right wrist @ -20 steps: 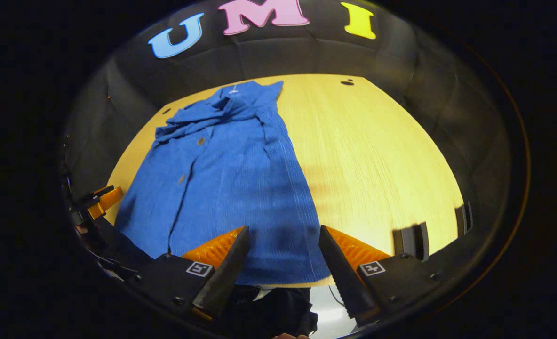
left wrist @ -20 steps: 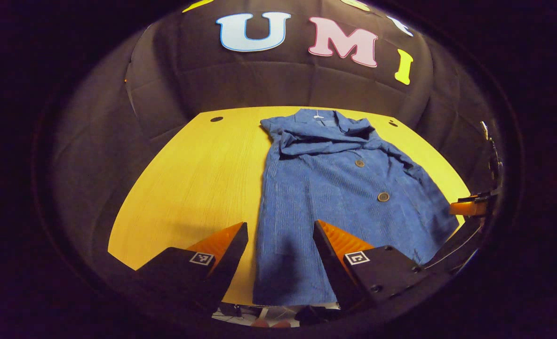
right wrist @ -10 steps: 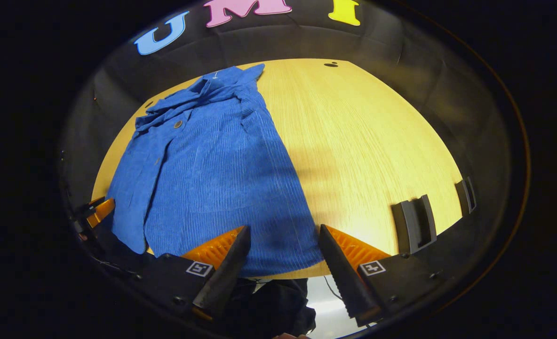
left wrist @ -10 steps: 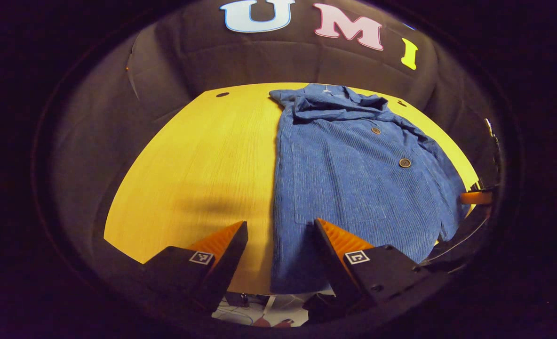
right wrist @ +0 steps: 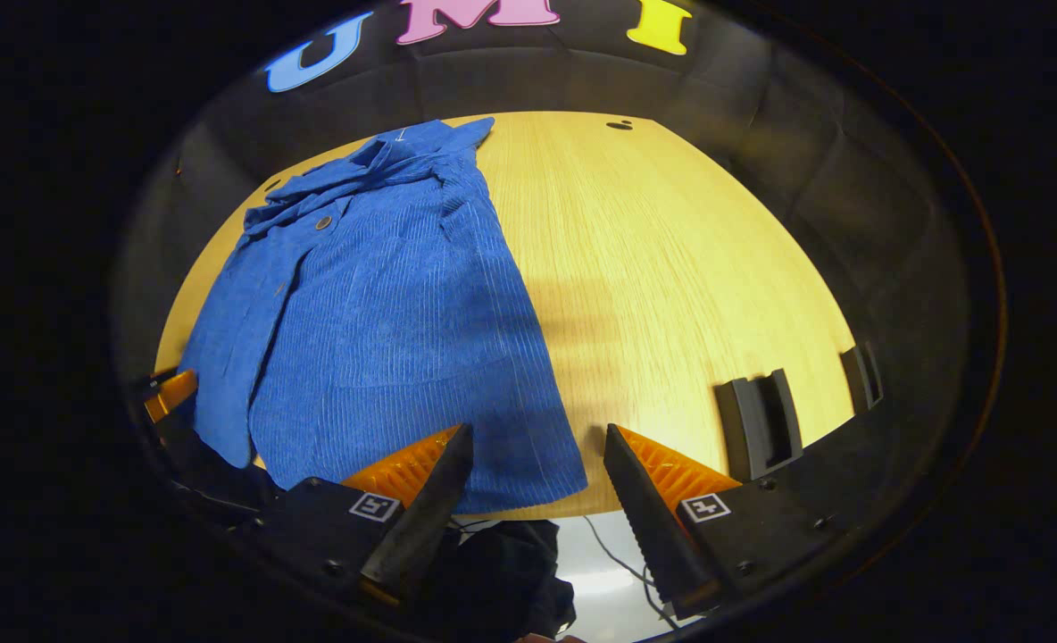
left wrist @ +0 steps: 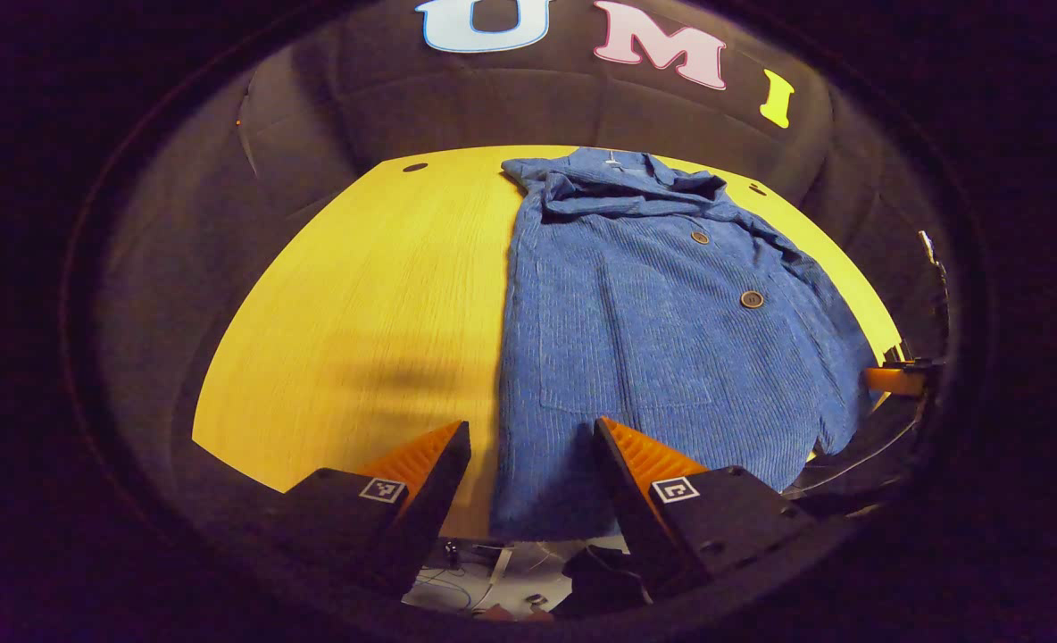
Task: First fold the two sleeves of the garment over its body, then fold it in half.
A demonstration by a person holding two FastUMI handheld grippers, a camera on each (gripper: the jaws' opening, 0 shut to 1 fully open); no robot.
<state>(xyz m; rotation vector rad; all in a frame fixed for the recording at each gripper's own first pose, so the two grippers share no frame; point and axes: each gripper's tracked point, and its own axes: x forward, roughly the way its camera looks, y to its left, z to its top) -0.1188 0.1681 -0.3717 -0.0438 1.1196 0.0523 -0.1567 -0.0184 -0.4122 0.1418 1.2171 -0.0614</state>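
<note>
A blue corduroy button-front garment (left wrist: 662, 330) lies flat on the yellow wooden table (left wrist: 377, 295), collar at the far end, hem at the near edge, sleeves folded in over the body. My left gripper (left wrist: 528, 438) hovers open above the hem's left corner with nothing between its fingers. In the right gripper view the same garment (right wrist: 386, 313) lies left of centre, and my right gripper (right wrist: 536, 438) stands open over the hem's right corner, holding nothing. The other gripper shows at the far right edge (left wrist: 894, 379) of the left gripper view and at the left edge (right wrist: 167, 397) of the right gripper view.
Two dark slotted holders (right wrist: 756, 424) sit at the table's near right edge in the right gripper view. Bare tabletop (right wrist: 671, 259) stretches right of the garment, and more lies left of it in the left gripper view. Below the table edge, the floor (right wrist: 600, 572) and cables show.
Both grippers have drawn back toward the near table edge; the garment sits farther away in each view. Both stay open. The garment has not moved.
</note>
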